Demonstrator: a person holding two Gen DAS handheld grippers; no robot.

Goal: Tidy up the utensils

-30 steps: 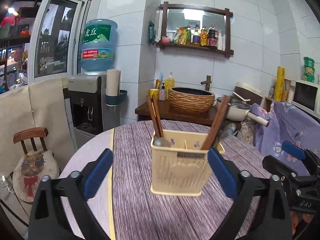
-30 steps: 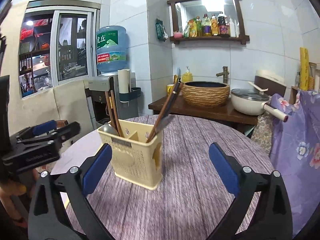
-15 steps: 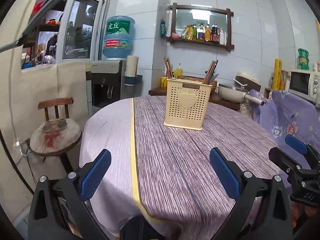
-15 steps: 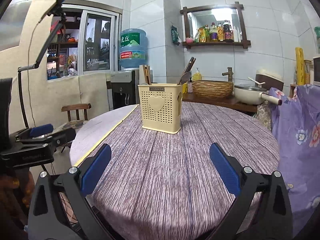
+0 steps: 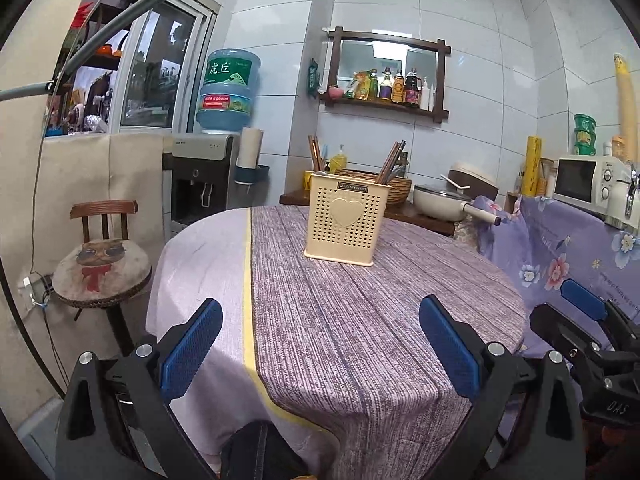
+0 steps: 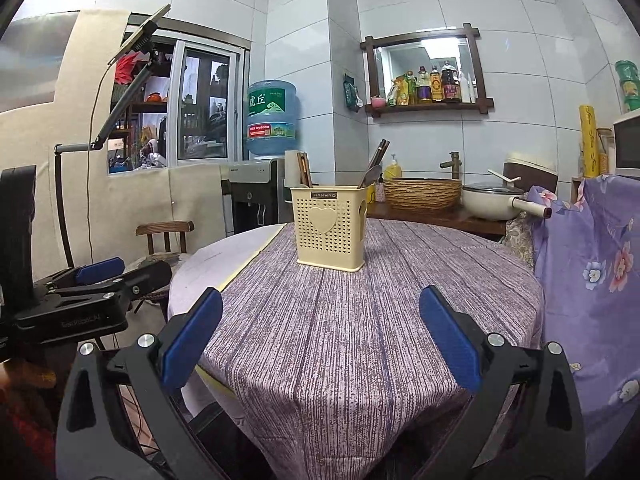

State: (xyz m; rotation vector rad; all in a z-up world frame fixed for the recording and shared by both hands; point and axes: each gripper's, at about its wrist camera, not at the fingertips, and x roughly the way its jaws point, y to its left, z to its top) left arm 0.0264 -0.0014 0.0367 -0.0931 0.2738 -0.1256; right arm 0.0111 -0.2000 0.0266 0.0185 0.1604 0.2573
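Reading "JIANHAO" on utensil holder [image 5: 346,221]

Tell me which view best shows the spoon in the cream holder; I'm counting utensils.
The right wrist view: the grey metal spoon shows its bowl above the perforated cream plastic utensil holder, beside dark chopsticks. In the left wrist view, the spoon is only a sliver behind the rim.

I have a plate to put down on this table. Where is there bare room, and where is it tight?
The table is bare everywhere except at the cream utensil holder, which stands toward its far side. The widest free patch lies between the holder and the near edge. The pale strip left of the yellow stripe is bare too. Behind the holder, little tabletop shows, so that end looks tight.
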